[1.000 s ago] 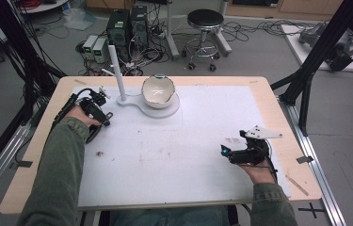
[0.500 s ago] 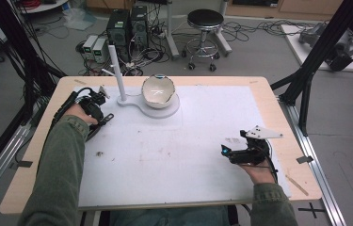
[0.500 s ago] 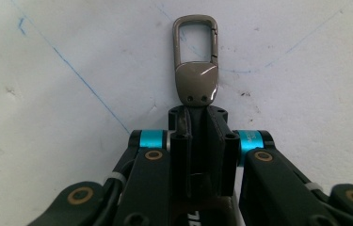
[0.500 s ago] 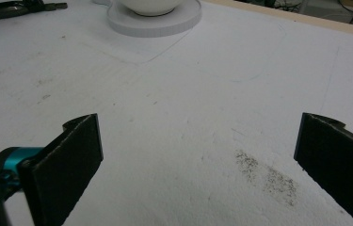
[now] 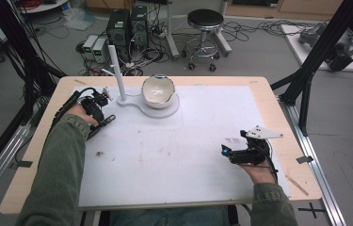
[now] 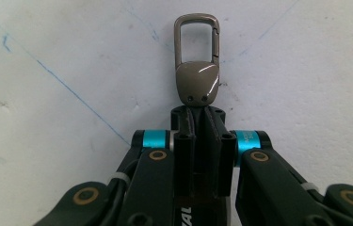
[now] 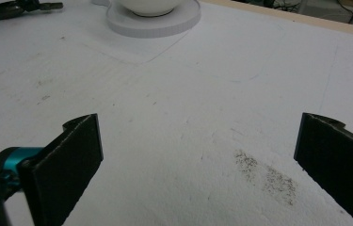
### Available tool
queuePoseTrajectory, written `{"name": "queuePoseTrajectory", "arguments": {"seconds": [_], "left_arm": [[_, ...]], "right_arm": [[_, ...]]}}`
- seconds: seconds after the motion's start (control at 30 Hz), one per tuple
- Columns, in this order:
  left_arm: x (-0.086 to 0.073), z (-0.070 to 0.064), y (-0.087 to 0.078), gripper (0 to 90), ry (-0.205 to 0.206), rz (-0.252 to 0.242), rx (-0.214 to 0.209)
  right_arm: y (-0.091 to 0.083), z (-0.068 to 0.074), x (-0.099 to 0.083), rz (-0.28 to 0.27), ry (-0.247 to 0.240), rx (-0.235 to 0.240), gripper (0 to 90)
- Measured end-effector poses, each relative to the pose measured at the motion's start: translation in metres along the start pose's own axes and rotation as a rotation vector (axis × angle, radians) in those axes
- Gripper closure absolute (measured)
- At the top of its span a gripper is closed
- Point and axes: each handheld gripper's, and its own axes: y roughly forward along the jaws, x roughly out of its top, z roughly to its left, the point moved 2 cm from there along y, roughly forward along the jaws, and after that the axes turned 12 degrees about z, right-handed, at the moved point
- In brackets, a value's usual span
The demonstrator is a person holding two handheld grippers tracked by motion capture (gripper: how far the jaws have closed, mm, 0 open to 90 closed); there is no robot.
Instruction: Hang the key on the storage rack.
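Two grippers over a white mat (image 5: 164, 155) on a wooden table (image 5: 37, 155). At nine o'clock of the mat, left gripper (image 5: 100, 117), jaws pressed together on a bronze-grey carabiner clip (image 6: 196, 70); in the left gripper view, clip's solid end pinched between the jaws, open loop pointing to twelve o'clock over the mat; in the high view, clip too small to make out. Just right of that, at eleven o'clock, a white stand (image 5: 139, 103) with an upright post and a white bowl (image 5: 157, 90) on its round base; same bowl (image 7: 150, 5) at twelve o'clock in the right gripper view. At four o'clock, right gripper (image 5: 228, 153), jaws spread wide and holding nothing, seen plainly in its own view. Wide bare mat between the two hands, scuffed with grey smudges and faint blue lines. Beyond the far edge, computer towers (image 5: 128, 26), cables and a stool (image 5: 204, 28) on grey floor.
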Motion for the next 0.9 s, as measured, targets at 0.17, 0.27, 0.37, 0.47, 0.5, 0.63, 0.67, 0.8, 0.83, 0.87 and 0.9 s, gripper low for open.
{"name": "queuePoseTrajectory", "arguments": {"seconds": [0.17, 0.27, 0.37, 0.47, 0.5, 0.63, 0.67, 0.8, 0.83, 0.87, 0.9], "left_arm": [[-0.003, -0.002, -0.010, 82.7, 0.004, -0.025, -0.011], [-0.007, -0.005, -0.019, 82.5, 0.008, -0.046, -0.028], [-0.009, -0.008, -0.024, 82.3, 0.008, -0.060, -0.036], [-0.012, -0.010, -0.030, 82.3, 0.004, -0.076, -0.043], [-0.014, -0.010, -0.034, 82.3, 0.002, -0.081, -0.042], [-0.018, -0.009, -0.044, 82.2, 0.003, -0.089, -0.040], [-0.019, -0.009, -0.046, 82.2, 0.002, -0.089, -0.037], [-0.023, -0.007, -0.057, 82.1, -0.002, -0.106, -0.035], [-0.023, -0.007, -0.060, 82.1, 0.002, -0.109, -0.030], [-0.024, -0.007, -0.063, 82.1, 0.006, -0.112, -0.028], [-0.024, -0.008, -0.066, 82.1, 0.008, -0.117, -0.024]], "right_arm": [[-0.001, 0.000, 0.000, -0.008, 0.001, 0.000, 0.6], [-0.001, -0.001, 0.001, -0.006, -0.001, -0.001, 0.6], [0.000, 0.000, 0.001, -0.002, -0.001, 0.004, 0.6], [-0.001, 0.000, 0.001, -0.003, -0.002, 0.005, 0.6], [-0.001, 0.000, 0.001, -0.004, -0.003, 0.005, 0.6], [-0.001, 0.000, 0.001, -0.006, -0.004, 0.004, 0.6], [-0.001, 0.000, 0.001, -0.006, -0.004, 0.005, 0.6], [-0.001, 0.000, 0.001, -0.007, -0.002, 0.006, 0.6], [-0.002, 0.000, 0.001, -0.009, -0.004, 0.006, 0.6], [-0.002, 0.000, 0.001, -0.012, -0.004, 0.006, 0.6], [-0.002, 0.000, 0.001, -0.012, -0.002, 0.006, 0.6]]}}
